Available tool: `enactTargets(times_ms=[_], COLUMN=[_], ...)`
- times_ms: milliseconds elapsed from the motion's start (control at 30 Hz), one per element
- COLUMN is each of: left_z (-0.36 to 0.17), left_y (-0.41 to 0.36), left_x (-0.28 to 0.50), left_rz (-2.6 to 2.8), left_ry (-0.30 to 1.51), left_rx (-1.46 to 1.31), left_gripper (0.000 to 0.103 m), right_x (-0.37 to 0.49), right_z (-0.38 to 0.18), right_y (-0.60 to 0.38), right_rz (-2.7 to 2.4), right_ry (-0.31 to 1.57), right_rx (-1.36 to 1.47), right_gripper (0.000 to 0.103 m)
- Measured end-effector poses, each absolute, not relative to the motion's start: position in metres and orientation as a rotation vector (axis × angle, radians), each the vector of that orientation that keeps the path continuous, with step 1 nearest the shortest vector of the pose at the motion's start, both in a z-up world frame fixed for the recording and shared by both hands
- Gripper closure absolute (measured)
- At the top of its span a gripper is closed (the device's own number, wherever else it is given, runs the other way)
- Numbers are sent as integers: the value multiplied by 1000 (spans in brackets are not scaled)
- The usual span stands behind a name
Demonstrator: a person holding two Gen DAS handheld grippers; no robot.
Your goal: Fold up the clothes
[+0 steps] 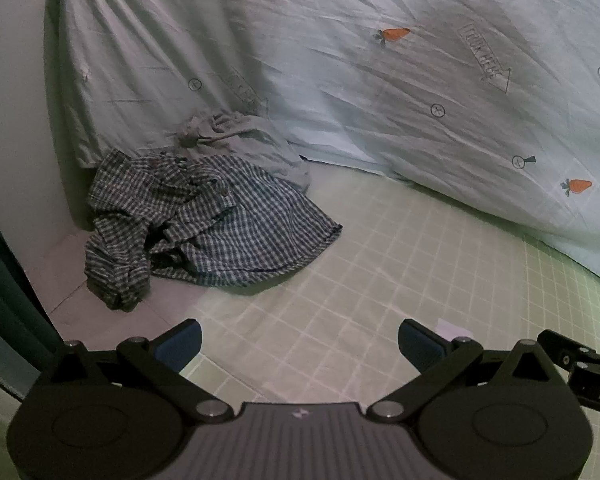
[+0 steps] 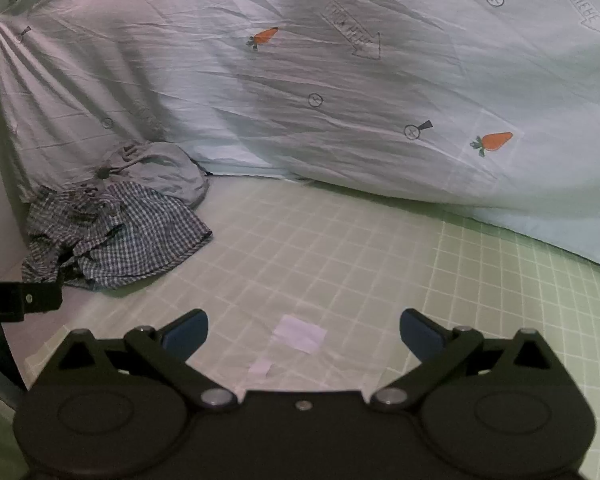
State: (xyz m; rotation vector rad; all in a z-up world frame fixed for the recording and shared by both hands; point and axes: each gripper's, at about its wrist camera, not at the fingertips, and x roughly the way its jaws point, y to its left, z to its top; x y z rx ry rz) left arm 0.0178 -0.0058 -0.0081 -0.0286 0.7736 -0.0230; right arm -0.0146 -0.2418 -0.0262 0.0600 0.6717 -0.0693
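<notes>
I see my left claw [image 1: 300, 346] released, holding nothing, over the green checked mat [image 1: 380, 280]. My right claw [image 2: 304, 332] is released too. The crumpled checked shirt [image 1: 204, 228] lies at mid-left, touching a grey garment [image 1: 252, 136] against the carrot-print sheet [image 1: 380, 100].

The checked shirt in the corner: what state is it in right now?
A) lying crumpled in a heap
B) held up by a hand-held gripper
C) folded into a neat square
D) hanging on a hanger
A: the checked shirt lies bunched and wrinkled on the green grid mat, in front of a grey garment, and both hand-held grippers are open and well short of it.
</notes>
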Motion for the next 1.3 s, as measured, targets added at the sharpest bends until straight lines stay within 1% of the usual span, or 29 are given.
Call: enactTargets(times_ms=[367,567,767,967,1033,1133,1200,1300], left_z=[-22,-35,-56,-85,-96,-112,-122,-133], left_y=[1,3,20,47,57,74,85,101], left_x=[54,87,132,190,211,240,254,271], left_rz=[23,57,142,230,255,292,323,372], left_ry=[814,843,893,962,984,1014,1029,1044], left_rx=[-33,-48,-52,-47,-41,-59,-78,-116], left_gripper=[0,0,0,0,0,0,0,1], right_x=[13,46,106,183,209,251,279,310], right_z=[-28,-36,-56,-85,-95,-115,-129,-145], right_y=[-248,-261,-264,-242,-231,-211,-196,-172], right_rz=[-117,-149,-145,-44,3,85,138,219], right_ry=[670,684,731,789,809,842,867,887], right_rx=[-2,9,-5,-56,-59,-62,-71,-89], right_gripper=[0,0,0,0,2,11,19,26])
